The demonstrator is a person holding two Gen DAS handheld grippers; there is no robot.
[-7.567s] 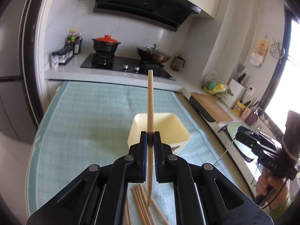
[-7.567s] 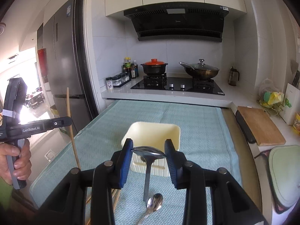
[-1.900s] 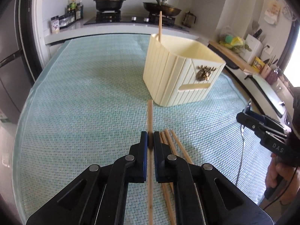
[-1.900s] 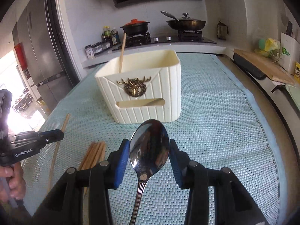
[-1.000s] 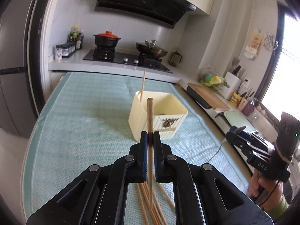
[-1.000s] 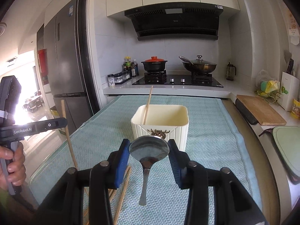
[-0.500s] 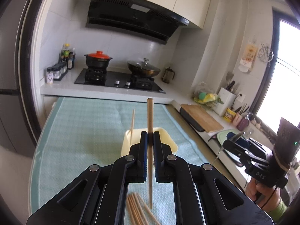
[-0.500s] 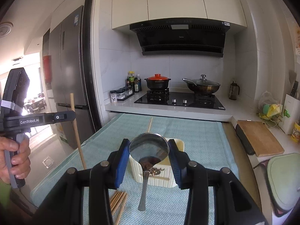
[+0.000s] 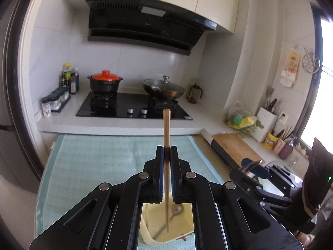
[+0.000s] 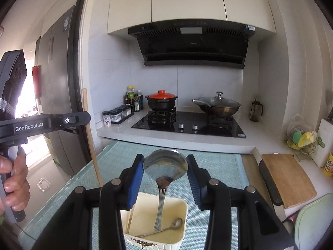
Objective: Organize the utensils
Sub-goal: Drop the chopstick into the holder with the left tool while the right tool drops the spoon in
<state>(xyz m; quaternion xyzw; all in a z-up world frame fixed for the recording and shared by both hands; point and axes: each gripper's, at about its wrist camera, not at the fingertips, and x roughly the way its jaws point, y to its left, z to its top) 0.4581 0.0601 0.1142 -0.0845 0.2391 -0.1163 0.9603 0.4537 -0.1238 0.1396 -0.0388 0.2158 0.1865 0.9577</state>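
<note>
My left gripper [image 9: 167, 156] is shut on a wooden chopstick [image 9: 166, 129] held upright, its lower tip hanging over the cream utensil holder [image 9: 145, 231] seen between the arms below. My right gripper [image 10: 165, 166] is shut on the bowl of a metal spoon [image 10: 164, 166], handle down over the same cream utensil holder [image 10: 183, 210]. Inside the holder lie another spoon [image 10: 177, 223] and a chopstick [image 10: 130, 218]. The left gripper and its chopstick [image 10: 91, 141] show at the left of the right wrist view. At the right of the left wrist view is the right gripper [image 9: 249, 166].
The holder stands on a teal mat [image 10: 216, 166]. Behind it is the stove [image 10: 187, 123] with an orange-lidded pot [image 10: 161, 101] and a lidded wok [image 10: 218, 105]. A cutting board [image 10: 287, 177] lies right. Spice jars [image 10: 116, 115] and a fridge [image 10: 56, 83] stand left.
Both grippers have risen and moved forward with the chopstick and spoon, from in front of the holder to above it. The loose chopsticks on the mat have dropped out of view.
</note>
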